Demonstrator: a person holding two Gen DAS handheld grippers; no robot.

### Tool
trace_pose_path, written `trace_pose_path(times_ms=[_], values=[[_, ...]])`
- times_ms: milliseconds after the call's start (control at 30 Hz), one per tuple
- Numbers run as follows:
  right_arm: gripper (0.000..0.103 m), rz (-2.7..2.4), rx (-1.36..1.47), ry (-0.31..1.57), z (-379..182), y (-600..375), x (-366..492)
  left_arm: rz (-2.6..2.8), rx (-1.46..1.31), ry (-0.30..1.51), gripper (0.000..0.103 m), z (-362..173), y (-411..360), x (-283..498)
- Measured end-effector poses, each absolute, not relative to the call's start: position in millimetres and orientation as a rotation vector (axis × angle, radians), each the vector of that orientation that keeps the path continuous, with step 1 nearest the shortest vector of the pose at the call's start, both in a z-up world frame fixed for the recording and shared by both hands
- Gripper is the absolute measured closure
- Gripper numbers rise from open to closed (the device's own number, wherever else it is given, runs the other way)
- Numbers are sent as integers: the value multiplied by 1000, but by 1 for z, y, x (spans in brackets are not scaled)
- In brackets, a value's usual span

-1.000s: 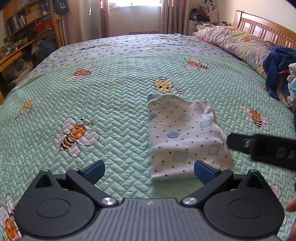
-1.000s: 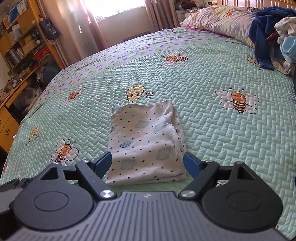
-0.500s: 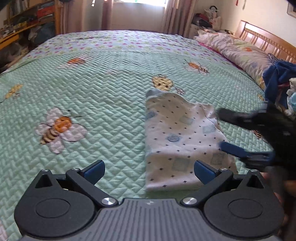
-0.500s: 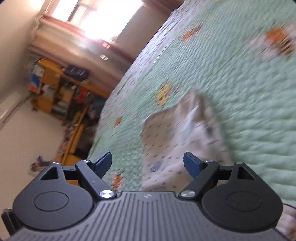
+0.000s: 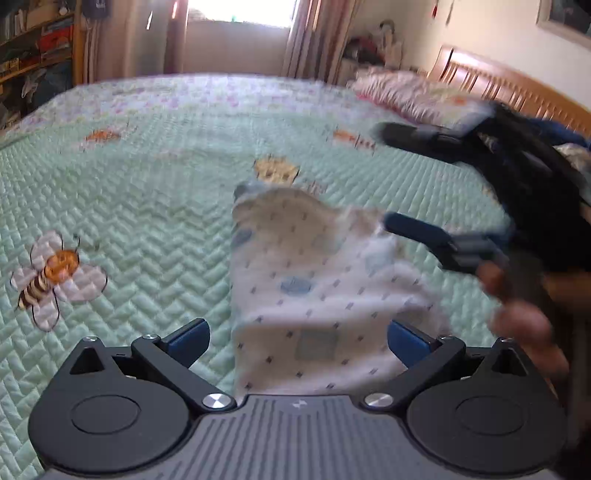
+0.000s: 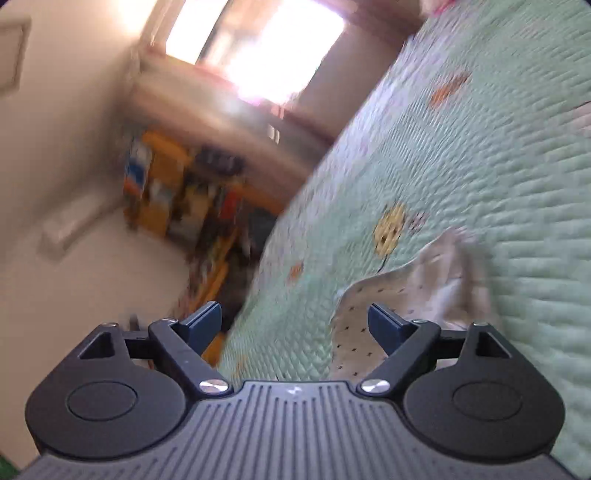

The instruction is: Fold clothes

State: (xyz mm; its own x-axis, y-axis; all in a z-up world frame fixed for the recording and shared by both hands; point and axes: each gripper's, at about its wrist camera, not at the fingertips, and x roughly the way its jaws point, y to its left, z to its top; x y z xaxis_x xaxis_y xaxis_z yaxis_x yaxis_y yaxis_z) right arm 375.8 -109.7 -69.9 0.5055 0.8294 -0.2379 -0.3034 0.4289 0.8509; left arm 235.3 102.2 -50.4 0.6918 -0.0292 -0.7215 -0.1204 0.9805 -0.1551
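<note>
A folded white garment (image 5: 317, 291) with small dark dots and pale blue patches lies on the green quilted bedspread (image 5: 129, 206). My left gripper (image 5: 297, 341) hovers open over its near edge, blue pads on either side of the cloth, nothing pinched. My right gripper (image 5: 382, 177) reaches in from the right, rolled on its side, open; its lower finger lies at the garment's right edge. In the right wrist view, that gripper (image 6: 295, 325) is open and tilted, with the garment (image 6: 413, 280) beside its right finger. A hand (image 5: 524, 314) holds the right gripper.
Bee and hive pictures dot the bedspread. A floral pillow (image 5: 417, 96) and a heap of blue and other clothes (image 5: 569, 140) lie by the wooden headboard (image 5: 509, 81) at the right. Bookshelves (image 6: 177, 195) stand beyond the bed's far left side, a curtained window (image 5: 240, 14) behind.
My right gripper has rolled onto its side and swung in to the garment's right edge. My left gripper has sunk closer to the garment's near edge. Both stay open.
</note>
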Motion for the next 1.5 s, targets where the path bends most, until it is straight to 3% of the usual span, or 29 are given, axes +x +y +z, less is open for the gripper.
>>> trace_pose_path(times_ms=[67,133,167,233,300,433,567,633,667,800,967,1000,1033,1100,1200,1233,1300,1400,1500], values=[[17,701,793,842,-87,-103,399,63,-192,857,1,-60,106,237],[44,560,800,913,-102,-117,408,69,-189,835,1,-59,112,231],[42,538,827,888,-99,-129,403,73,-193,809,1,-56,114,230],[19,534,784,751,-78,-138,382,79,-209,779,1,-52,117,235],[13,594,748,704,-58,-124,378,71,-219,786,1,-53,116,245],[14,815,755,810,-40,-54,410,77,-224,838,1,-75,115,249],[14,827,750,964,-63,-17,450,71,-211,844,1,-88,115,242],[24,699,702,1018,-78,-27,462,69,-211,828,1,-80,116,238],[25,668,734,997,-79,-40,460,66,-216,803,1,-74,117,237],[13,770,921,870,-66,-62,442,70,-230,726,1,-58,120,237],[13,897,819,1051,-73,18,465,120,-228,725,1,-61,132,219],[15,855,762,1111,-86,27,470,144,-225,730,1,-63,137,215],[31,818,745,1147,-101,28,475,159,-229,736,1,-65,143,212],[37,794,874,1145,-113,13,477,168,-243,746,1,-67,151,209],[23,857,1057,1072,-100,-19,468,157,-253,732,1,-64,151,213],[16,874,1061,1018,-93,-30,462,150,-255,727,1,-62,150,216],[12,773,999,998,-92,-54,459,135,-253,710,1,-57,145,221],[38,675,1021,1062,-109,-93,446,107,-234,683,1,-49,132,229],[14,676,990,969,-92,-118,408,64,-219,688,1,-48,120,242]])
